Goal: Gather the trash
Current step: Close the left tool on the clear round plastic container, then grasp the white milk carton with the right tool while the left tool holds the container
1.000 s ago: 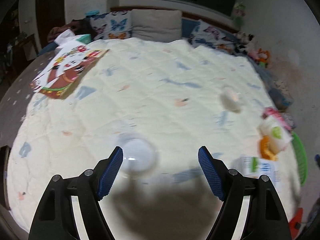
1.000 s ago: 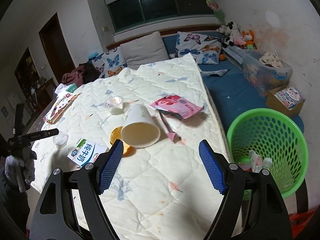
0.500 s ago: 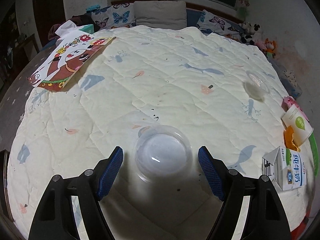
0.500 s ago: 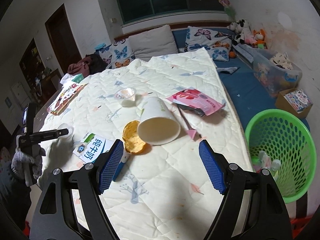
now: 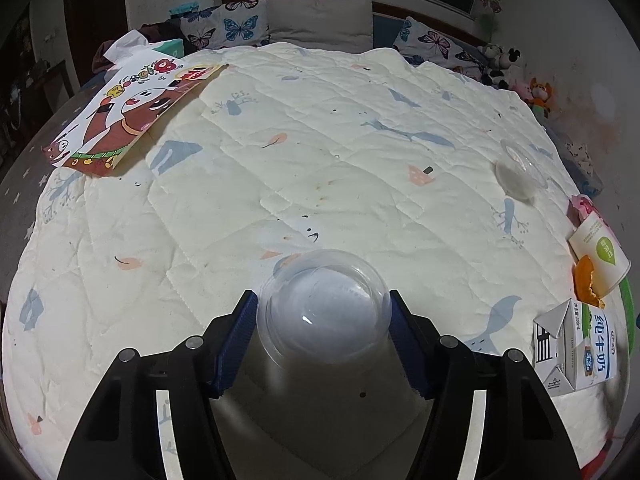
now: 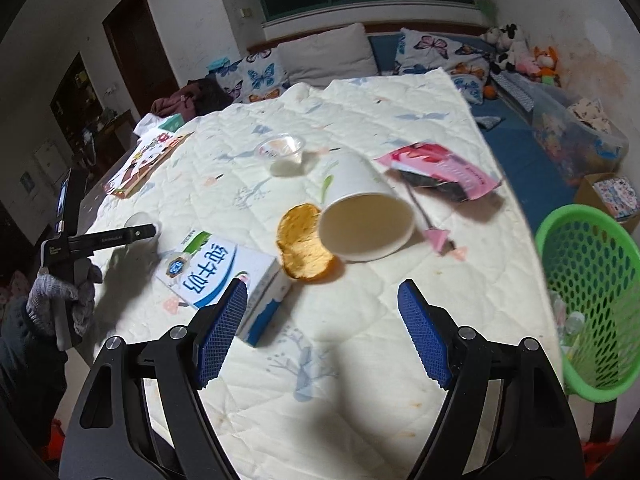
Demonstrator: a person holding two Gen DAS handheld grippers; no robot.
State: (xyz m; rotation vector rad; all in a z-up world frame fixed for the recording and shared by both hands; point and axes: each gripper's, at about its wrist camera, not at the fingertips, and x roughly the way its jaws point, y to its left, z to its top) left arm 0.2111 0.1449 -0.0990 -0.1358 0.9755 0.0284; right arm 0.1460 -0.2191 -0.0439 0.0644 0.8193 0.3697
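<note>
A clear plastic cup (image 5: pixel 324 308) lies on the quilted bed between the blue pads of my left gripper (image 5: pixel 323 322), which touch its two sides. My right gripper (image 6: pixel 322 334) is open and empty above the bed, just short of a milk carton (image 6: pixel 218 272), an orange peel (image 6: pixel 304 242) and a tipped white paper cup (image 6: pixel 364 216). A pink wrapper (image 6: pixel 444 170) and a second clear cup (image 6: pixel 280 152) lie further back. The green trash basket (image 6: pixel 588 292) stands on the floor at the right. The left gripper also shows in the right wrist view (image 6: pixel 132 232).
A picture book (image 5: pixel 128 116) lies at the bed's far left corner. Pillows (image 6: pixel 328 56) and stuffed toys (image 6: pixel 520 56) line the head of the bed. A plastic bin (image 6: pixel 576 136) and a cardboard box (image 6: pixel 608 196) stand on the floor right of the bed.
My left gripper has moved forward around the clear cup and narrowed onto its sides. My right gripper has moved forward and left, closer to the carton and paper cup.
</note>
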